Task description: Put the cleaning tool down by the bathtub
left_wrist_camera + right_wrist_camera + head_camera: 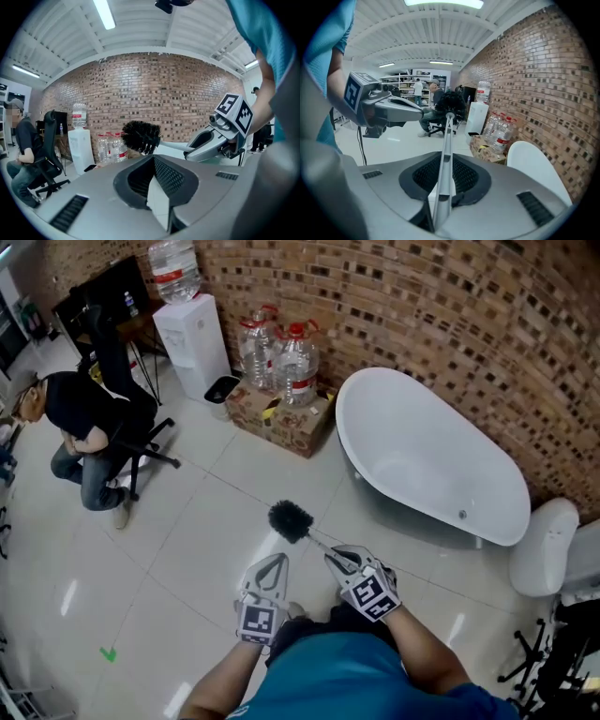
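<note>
A brick wall (422, 315) curved behind a pale tiled floor (187, 549); against it stood a white bathtub (412, 456), with a toilet (542, 545) just beside its near end; at the far left a person (80, 418) sat bent forward on an office chair (141, 442); a water dispenser (192, 343) stood by the wall, and next to it boxes (281, 418) carried big bottles (295, 362), close to the tub's far end; the left gripper (278, 559) was clenched on nothing, its jaws meeting at the tips; the right gripper (339, 561) was clamped on the grey handle of the brush (290, 519), the handle running straight out between its jaws; the brush was held up over the floor in front of the tub, apart from it, its black bristle head pointing away from the person holding it, toward the boxes.
</note>
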